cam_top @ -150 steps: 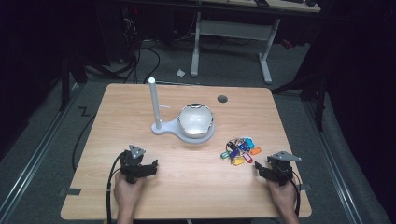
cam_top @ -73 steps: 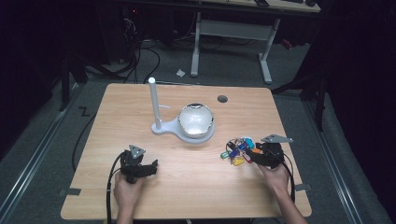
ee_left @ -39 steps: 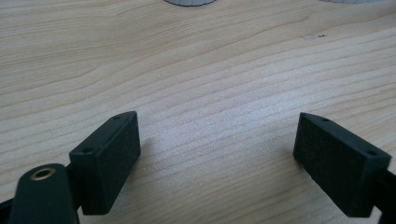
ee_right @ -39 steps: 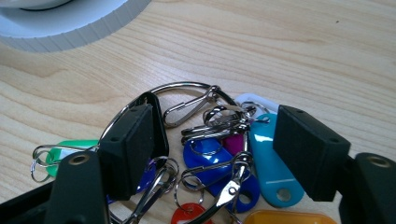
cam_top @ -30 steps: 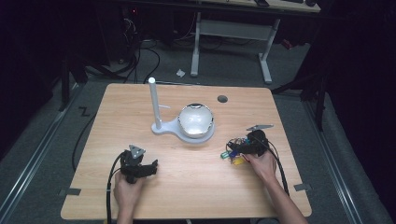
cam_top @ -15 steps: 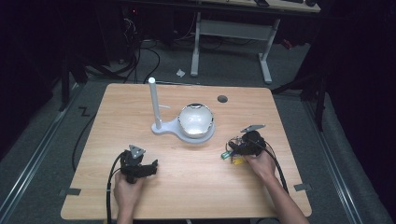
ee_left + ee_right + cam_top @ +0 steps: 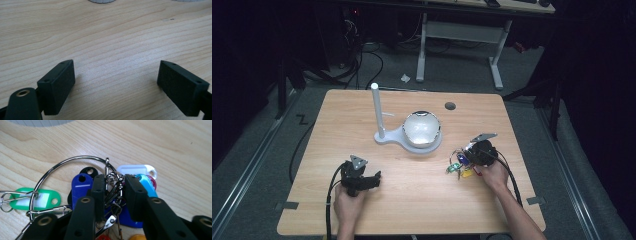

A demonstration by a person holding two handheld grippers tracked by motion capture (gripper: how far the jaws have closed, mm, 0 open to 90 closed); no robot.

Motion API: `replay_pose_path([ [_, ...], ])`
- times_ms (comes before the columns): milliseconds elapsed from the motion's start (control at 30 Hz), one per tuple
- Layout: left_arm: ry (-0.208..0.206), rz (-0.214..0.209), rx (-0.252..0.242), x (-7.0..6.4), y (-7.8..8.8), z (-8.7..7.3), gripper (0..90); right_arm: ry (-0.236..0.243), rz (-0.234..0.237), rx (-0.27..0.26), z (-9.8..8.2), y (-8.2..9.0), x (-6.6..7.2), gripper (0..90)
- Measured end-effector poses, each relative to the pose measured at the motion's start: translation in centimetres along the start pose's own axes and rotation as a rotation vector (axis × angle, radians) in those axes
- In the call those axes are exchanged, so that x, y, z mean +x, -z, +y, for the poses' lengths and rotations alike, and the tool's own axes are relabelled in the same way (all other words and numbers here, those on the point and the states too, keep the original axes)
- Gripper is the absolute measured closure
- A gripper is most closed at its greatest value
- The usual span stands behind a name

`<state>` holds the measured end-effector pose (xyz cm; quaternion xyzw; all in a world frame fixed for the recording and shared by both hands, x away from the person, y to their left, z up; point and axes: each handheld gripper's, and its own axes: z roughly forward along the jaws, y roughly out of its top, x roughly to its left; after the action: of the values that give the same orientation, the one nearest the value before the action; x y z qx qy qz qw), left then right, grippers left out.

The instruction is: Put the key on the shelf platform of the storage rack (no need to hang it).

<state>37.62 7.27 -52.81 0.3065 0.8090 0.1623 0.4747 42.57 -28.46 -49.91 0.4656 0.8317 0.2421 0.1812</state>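
Crowding right tool [image 7: 114, 186], key bunch [image 7: 82, 186]

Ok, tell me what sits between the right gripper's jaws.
In the right gripper view, the right gripper has been closing around small metal clips on the key-tag bunch's large ring.

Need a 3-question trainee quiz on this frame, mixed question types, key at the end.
1. True or false: the left gripper has its jaws wide apart over bare table, nothing between them.
2. What sits between the jaws of the right gripper? A) the white post B) metal clips of the key-tag bunch C) a cable
3. In the right gripper view, name the colour of the tag lying far left on the large metal ring.

Key:
1. True.
2. B. The jaws have just been closing around the clips of the key-tag bunch; whether the pads press yet is unclear.
3. Green, the green tag.
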Motion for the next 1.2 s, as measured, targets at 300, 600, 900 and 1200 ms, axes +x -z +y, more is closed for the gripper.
replay_pose_path([
  [300,0.000,0.000,0.000,0.0,0.0,0.0,15.1,-0.010,0.015,-0.064,0.1,1.0,-0.5,80.3],
  [600,-0.001,0.000,0.000,0.0,0.0,0.0,15.1,-0.024,0.025,-0.104,-0.1,2.3,-1.1,81.1],
  [900,-0.001,0.000,0.001,0.0,0.0,0.0,15.1,-0.039,0.046,-0.161,-0.1,4.6,-1.7,82.9],
  [1200,-0.001,0.000,0.001,0.0,0.0,0.0,15.1,-0.017,0.045,-0.209,0.4,7.2,-1.8,83.0],
])
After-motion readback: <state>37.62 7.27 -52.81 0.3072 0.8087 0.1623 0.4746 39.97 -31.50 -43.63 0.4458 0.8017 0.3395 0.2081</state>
